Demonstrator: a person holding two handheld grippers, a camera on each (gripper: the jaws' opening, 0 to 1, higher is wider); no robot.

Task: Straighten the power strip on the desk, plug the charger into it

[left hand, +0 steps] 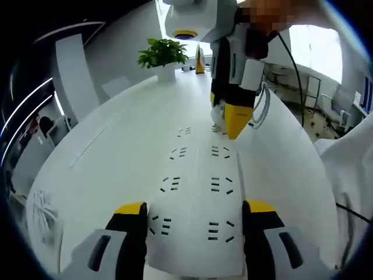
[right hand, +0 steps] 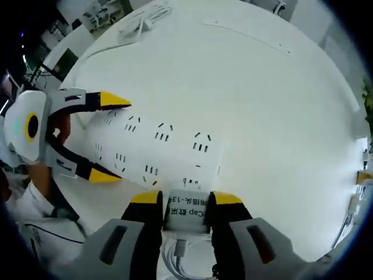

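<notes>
A long white power strip [left hand: 198,175] lies on the white desk [left hand: 116,151], running away from me in the left gripper view. My left gripper [left hand: 195,207] is shut on its near end, one yellow-tipped jaw against each long edge. In the right gripper view the same left gripper [right hand: 112,137] straddles the strip's [right hand: 163,146] far end. My right gripper [right hand: 185,199] is shut on a white charger [right hand: 186,211] with a printed label, held just off the strip's near end. The charger's white cable [right hand: 180,251] hangs below. The right gripper [left hand: 233,119] reaches down over the strip's far end.
A green plant in a white pot [left hand: 163,55] and a yellow object [left hand: 200,61] stand at the desk's far end. A bundle of white cables [right hand: 140,20] lies on the desk. Chairs [left hand: 73,76] line the desk's side. A person's sleeve [left hand: 349,169] is at the right.
</notes>
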